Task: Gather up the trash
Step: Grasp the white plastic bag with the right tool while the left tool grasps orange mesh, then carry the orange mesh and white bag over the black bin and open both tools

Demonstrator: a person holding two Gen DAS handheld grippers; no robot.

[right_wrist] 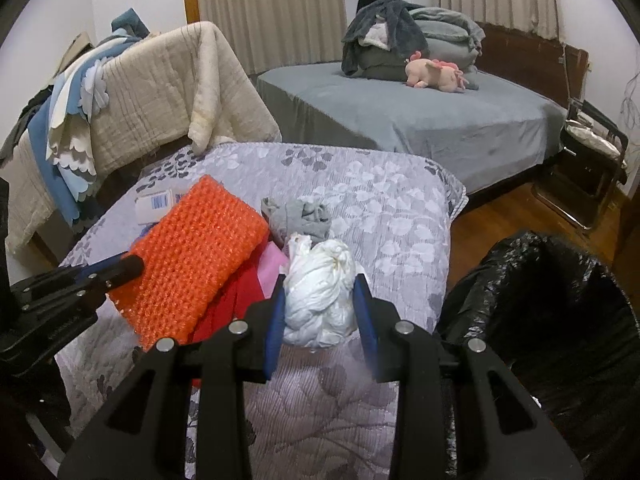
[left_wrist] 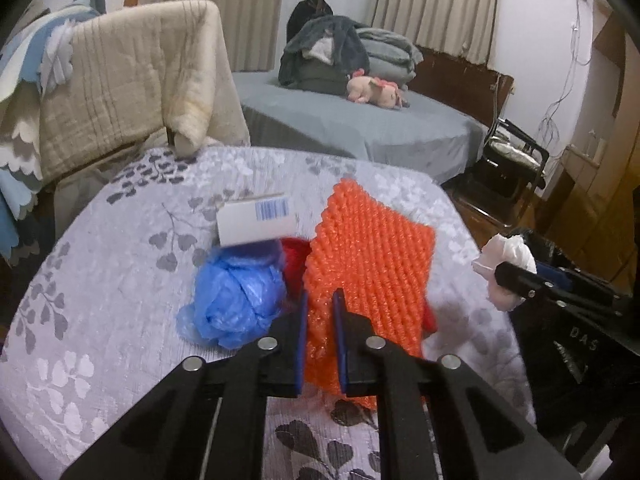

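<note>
An orange bubble-wrap sheet (left_wrist: pixel 368 256) lies tilted over the pile on the table, and my left gripper (left_wrist: pixel 321 304) is shut on its near edge. In the right wrist view the same sheet (right_wrist: pixel 192 256) shows with the left gripper (right_wrist: pixel 124 268) clamped at its left corner. My right gripper (right_wrist: pixel 320 286) is shut on a crumpled white plastic wad (right_wrist: pixel 320 296), held just above the cloth. From the left wrist view that white wad (left_wrist: pixel 506 256) hangs at the table's right edge. A crumpled blue plastic bag (left_wrist: pixel 236 300) and a white barcode box (left_wrist: pixel 258 220) lie left of the sheet.
The table wears a grey floral cloth (left_wrist: pixel 100 280). Red material (left_wrist: pixel 294 256), a pink piece (right_wrist: pixel 272 264) and a grey crumpled rag (right_wrist: pixel 300 216) sit around the sheet. An open black trash bag (right_wrist: pixel 552 300) stands right of the table. A draped chair (left_wrist: pixel 132 80) and a bed (right_wrist: pixel 420 120) are behind.
</note>
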